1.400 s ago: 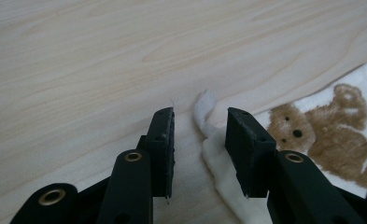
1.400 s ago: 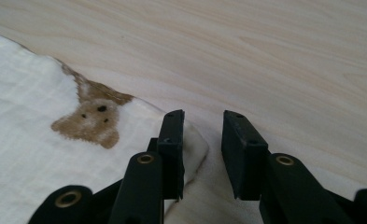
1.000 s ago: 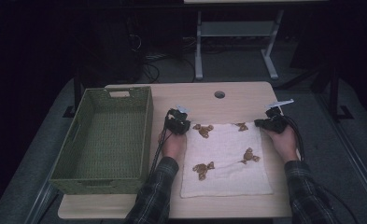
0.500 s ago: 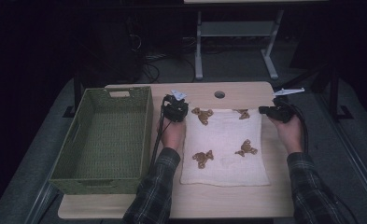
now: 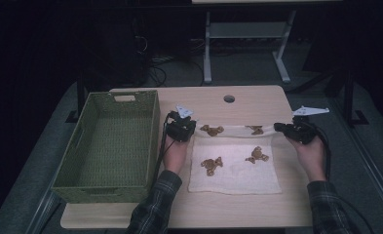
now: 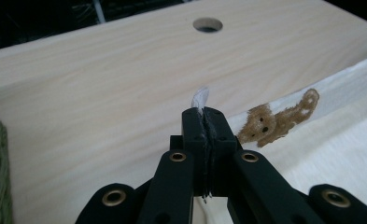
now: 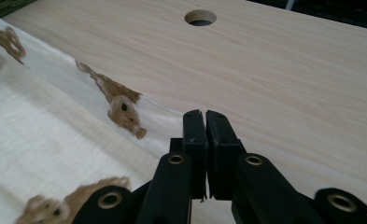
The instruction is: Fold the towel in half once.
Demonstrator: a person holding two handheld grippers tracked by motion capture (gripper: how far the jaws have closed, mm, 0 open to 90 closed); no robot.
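Observation:
A white towel (image 5: pixel 238 170) printed with brown bears lies on the wooden table (image 5: pixel 257 105). Its far edge is raised and pulled taut between my two grippers. My left gripper (image 5: pixel 190 128) is shut on the towel's far left corner. In the left gripper view a white tip of cloth pokes out above the closed jaws of the left gripper (image 6: pixel 203 116), and the towel (image 6: pixel 330 140) runs off to the right. My right gripper (image 5: pixel 278 127) is shut on the far right corner. In the right gripper view the towel (image 7: pixel 45 135) leads up to the right gripper (image 7: pixel 204 119).
A green woven basket (image 5: pixel 153 131) stands empty at the left of the table, right next to my left hand. A round cable hole (image 5: pixel 229 99) sits in the table beyond the towel. A dark floor and a desk frame (image 5: pixel 247 34) lie behind the table.
Both grippers have lifted the towel's far edge off the table. The right gripper has moved out to the right, stretching the edge, and the towel's near edge has slid away from the person.

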